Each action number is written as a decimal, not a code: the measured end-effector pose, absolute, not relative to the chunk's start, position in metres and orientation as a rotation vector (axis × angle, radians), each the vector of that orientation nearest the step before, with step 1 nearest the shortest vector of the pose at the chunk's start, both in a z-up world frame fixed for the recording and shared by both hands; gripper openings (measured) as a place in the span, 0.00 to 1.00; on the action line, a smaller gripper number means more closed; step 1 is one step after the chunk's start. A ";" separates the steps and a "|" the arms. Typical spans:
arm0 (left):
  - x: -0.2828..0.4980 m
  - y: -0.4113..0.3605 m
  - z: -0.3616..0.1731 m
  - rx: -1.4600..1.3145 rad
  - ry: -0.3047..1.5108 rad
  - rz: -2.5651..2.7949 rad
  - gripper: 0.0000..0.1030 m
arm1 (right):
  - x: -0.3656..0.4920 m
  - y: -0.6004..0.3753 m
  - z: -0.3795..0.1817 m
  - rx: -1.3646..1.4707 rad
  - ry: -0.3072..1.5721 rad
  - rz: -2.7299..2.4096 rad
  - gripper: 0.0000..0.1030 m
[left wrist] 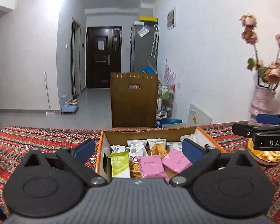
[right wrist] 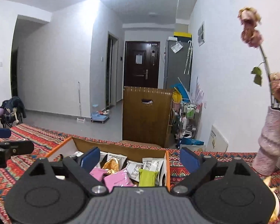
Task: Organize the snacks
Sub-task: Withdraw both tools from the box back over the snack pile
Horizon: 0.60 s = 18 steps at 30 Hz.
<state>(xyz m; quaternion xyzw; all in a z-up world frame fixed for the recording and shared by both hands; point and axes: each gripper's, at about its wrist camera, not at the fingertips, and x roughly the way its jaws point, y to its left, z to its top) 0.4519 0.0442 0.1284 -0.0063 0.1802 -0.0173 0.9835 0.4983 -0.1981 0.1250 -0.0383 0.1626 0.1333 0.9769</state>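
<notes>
An open cardboard box with orange sides sits on the patterned tablecloth and holds several snack packets: a green bar, pink packets, white packets. My left gripper is open and empty, hovering over the box's near side. The box also shows in the right wrist view, with pink packets and a green bar. My right gripper is open and empty above the box's right end. The right gripper also shows in the left wrist view.
A pink vase with dried flowers stands at the table's right. A plate of orange peel lies right of the box. A brown wooden bin stands beyond the table's far edge. The patterned tablecloth spreads to the left.
</notes>
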 end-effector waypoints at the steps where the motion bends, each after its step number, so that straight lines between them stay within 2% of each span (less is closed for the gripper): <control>1: 0.440 0.043 0.132 -0.015 0.354 -0.034 0.99 | 0.490 -0.200 0.127 -0.073 0.324 0.273 0.90; 5: 0.396 0.037 0.139 -0.015 0.327 -0.047 1.00 | 0.438 -0.206 0.130 -0.069 0.301 0.291 0.90; 8: 0.359 0.033 0.139 -0.013 0.316 -0.047 1.00 | 0.402 -0.214 0.129 -0.058 0.285 0.299 0.99; 18: 0.225 0.021 0.113 -0.018 0.309 -0.076 1.00 | 0.280 -0.229 0.094 -0.052 0.298 0.322 0.99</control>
